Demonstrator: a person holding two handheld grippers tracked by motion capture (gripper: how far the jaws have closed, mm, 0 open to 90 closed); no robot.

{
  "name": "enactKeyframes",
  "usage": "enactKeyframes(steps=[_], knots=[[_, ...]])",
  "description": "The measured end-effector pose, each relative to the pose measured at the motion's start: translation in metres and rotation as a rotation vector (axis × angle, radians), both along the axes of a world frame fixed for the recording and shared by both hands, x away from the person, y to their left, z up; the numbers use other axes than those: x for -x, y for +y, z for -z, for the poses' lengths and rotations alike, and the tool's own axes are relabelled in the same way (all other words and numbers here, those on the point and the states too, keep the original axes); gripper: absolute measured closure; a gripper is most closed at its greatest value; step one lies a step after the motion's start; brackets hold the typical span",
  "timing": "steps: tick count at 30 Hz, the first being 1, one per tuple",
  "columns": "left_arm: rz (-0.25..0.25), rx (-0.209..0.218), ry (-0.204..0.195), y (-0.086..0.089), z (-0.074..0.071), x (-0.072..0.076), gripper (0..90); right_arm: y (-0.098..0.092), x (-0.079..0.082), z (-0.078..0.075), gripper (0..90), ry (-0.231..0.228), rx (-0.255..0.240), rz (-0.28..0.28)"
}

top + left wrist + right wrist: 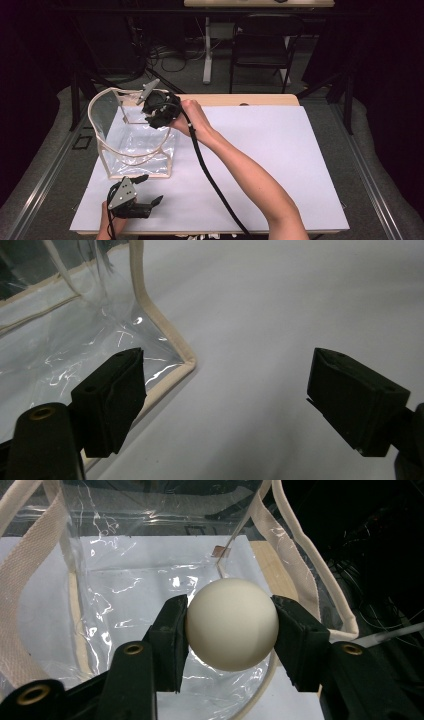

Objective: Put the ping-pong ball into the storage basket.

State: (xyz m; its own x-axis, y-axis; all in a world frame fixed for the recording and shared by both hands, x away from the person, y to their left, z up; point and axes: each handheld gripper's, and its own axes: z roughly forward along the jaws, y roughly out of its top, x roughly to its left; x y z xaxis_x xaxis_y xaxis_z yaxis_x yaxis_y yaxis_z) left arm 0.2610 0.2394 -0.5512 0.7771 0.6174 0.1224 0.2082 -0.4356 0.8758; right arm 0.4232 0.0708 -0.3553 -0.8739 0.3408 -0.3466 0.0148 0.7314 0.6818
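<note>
White ball [231, 624] was clamped between the right gripper [159, 113] pads over the mouth of a clear tote bag [135, 145] at the table's [280, 165] ten o'clock, left gripper [145, 200] rested at seven o'clock, jaws wide apart, holding nothing.

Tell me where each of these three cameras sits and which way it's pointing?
High view: above the table, looking forward and down at the clear bag; both forearms and tongs show.
Left gripper view: on the left tongs, facing the bag's bottom corner; open jaws.
Right gripper view: on the right tongs, over the bag's mouth, gripping a white ball.
All share the bag.
</note>
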Motion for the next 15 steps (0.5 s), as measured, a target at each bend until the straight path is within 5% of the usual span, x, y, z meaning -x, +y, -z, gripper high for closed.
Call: enactKeyframes(steps=[15], knots=[[0.000, 0.001, 0.000, 0.000, 0.000, 0.000, 16.2, 0.013, 0.003, 0.009, 50.7, 0.022, 0.031, -0.013]])
